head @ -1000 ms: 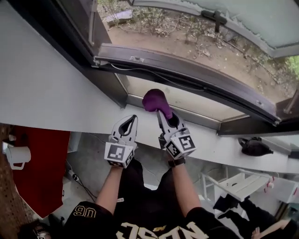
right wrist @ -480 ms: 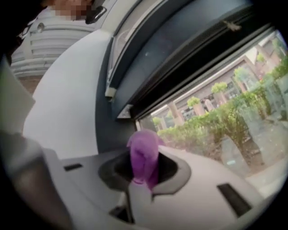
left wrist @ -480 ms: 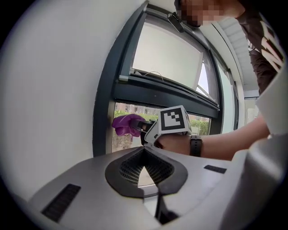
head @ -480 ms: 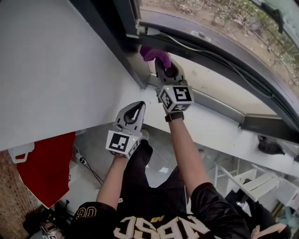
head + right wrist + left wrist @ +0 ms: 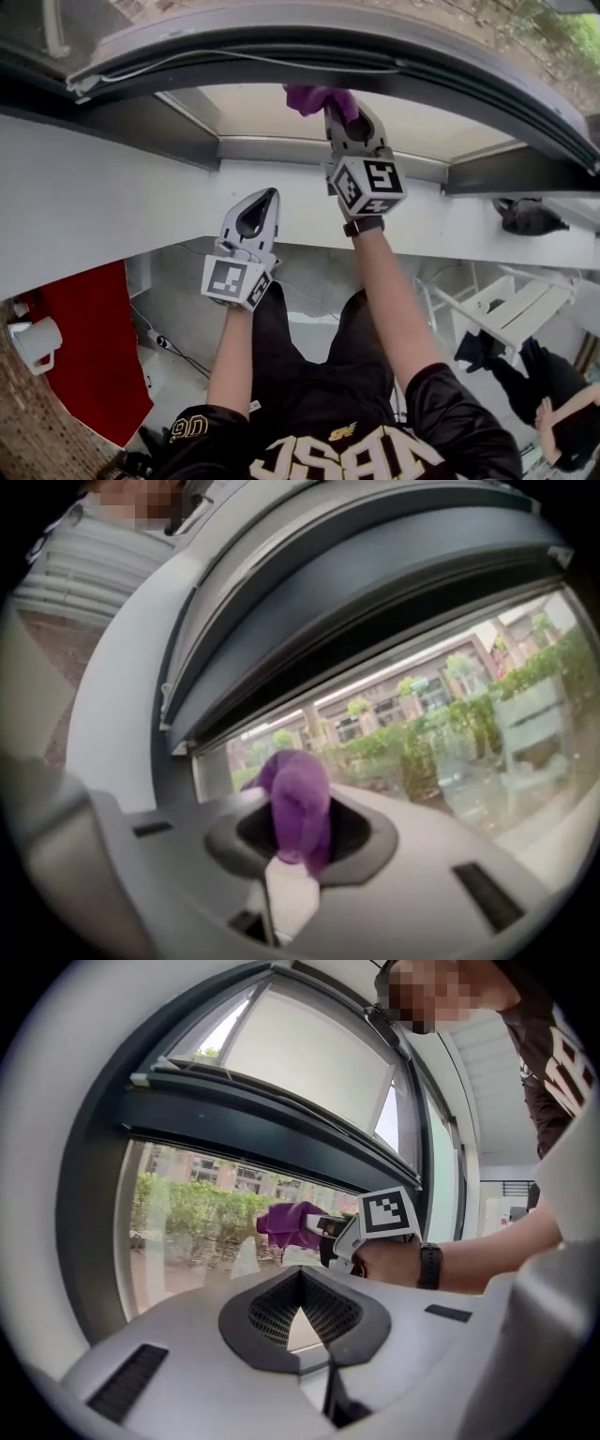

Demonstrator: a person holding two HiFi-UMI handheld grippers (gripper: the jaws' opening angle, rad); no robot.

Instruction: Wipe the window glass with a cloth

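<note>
My right gripper (image 5: pixel 343 111) is shut on a purple cloth (image 5: pixel 317 97) that bunches out past its tips and presses against the lower window glass (image 5: pixel 281 117), just under the dark frame bar. In the right gripper view the cloth (image 5: pixel 298 810) fills the jaw gap, with the glass (image 5: pixel 450 733) and greenery behind it. The left gripper (image 5: pixel 258 212) hangs lower, over the white sill, shut with nothing held. From the left gripper view I see the right gripper (image 5: pixel 323 1234) and the cloth (image 5: pixel 289 1224) against the glass (image 5: pixel 187 1222).
A dark window frame bar (image 5: pixel 309 52) with a thin cable runs above the pane. The white sill (image 5: pixel 131 202) spans below. A red panel (image 5: pixel 89 347) and a white cup (image 5: pixel 36 342) lie lower left. A dark bag (image 5: pixel 527 217) sits on the ledge at right.
My right gripper has slid the purple cloth to the right along the glass, away from the left frame corner. The left gripper has stayed low and shut.
</note>
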